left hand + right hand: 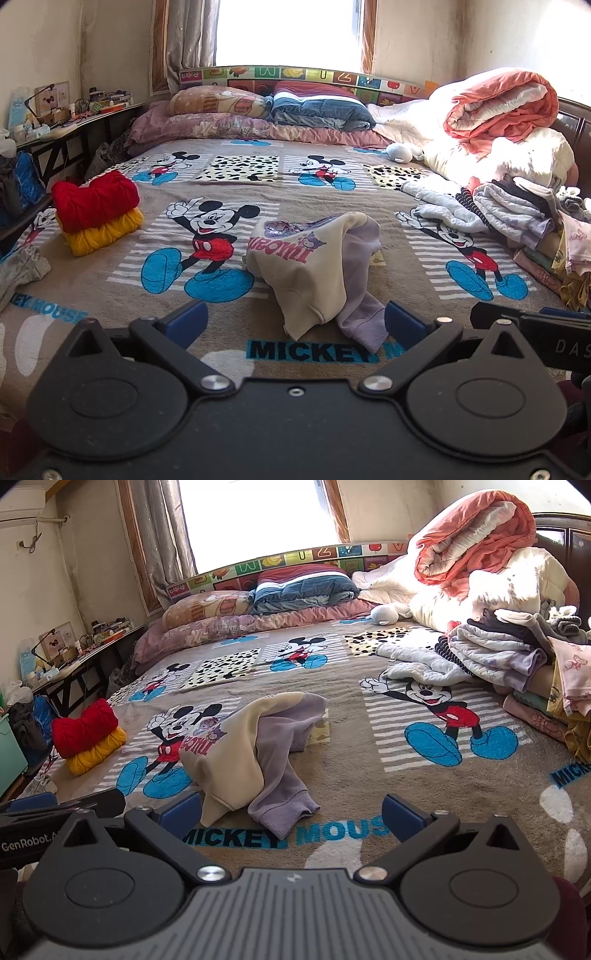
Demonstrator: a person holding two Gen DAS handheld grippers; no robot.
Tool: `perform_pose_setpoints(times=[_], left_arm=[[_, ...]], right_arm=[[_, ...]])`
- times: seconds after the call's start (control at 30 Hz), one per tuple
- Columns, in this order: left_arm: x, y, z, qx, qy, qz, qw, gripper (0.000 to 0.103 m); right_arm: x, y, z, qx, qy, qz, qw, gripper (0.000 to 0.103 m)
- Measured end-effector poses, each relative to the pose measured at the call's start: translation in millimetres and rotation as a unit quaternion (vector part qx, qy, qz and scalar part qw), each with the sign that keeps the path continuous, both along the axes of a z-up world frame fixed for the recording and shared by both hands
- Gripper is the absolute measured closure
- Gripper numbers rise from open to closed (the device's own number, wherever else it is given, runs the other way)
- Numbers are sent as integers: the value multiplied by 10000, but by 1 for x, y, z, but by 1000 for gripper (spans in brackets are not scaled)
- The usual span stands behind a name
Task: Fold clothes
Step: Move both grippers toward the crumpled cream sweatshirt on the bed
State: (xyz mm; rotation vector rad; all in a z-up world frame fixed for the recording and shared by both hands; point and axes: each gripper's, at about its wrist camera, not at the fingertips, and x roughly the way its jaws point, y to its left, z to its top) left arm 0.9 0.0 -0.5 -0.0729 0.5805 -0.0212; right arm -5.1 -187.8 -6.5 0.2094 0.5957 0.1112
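**Both grippers spread wide over a crumpled sweatshirt**

Nearest us, our left gripper has its blue-padded fingers spread wide with nothing between the pads. Our right gripper stands just as wide and also grips nothing. The two sit side by side at the near edge of the bed, each one's tip showing in the other's view.

Just ahead lies the cream and lilac sweatshirt, bunched in a heap on the Mickey Mouse blanket, its lilac cuff trailing toward us above the printed lettering. Pink letters show on the cream front.

Further left, a folded red sweater rests on a folded yellow one. To the right is a loose pile of unfolded clothes. Beyond these, pillows line the headboard, a rolled orange quilt sits at the far right, and a bright window stands behind.
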Motion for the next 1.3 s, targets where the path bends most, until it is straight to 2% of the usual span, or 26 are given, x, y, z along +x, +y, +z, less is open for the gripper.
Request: perform_pose_setpoints(times=[0.3, 0.73, 1.3], left_arm=[[11, 1, -7, 99, 182, 7, 9998, 0], [31, 10, -28, -129, 395, 159, 9990, 0], [36, 10, -39, -92, 337, 79, 9994, 0]], right_arm=[[12, -1, -9, -25, 107, -13, 9999, 0], [35, 4, -23, -72, 294, 68, 9995, 0], [46, 10, -35, -188, 392, 118, 9990, 0]])
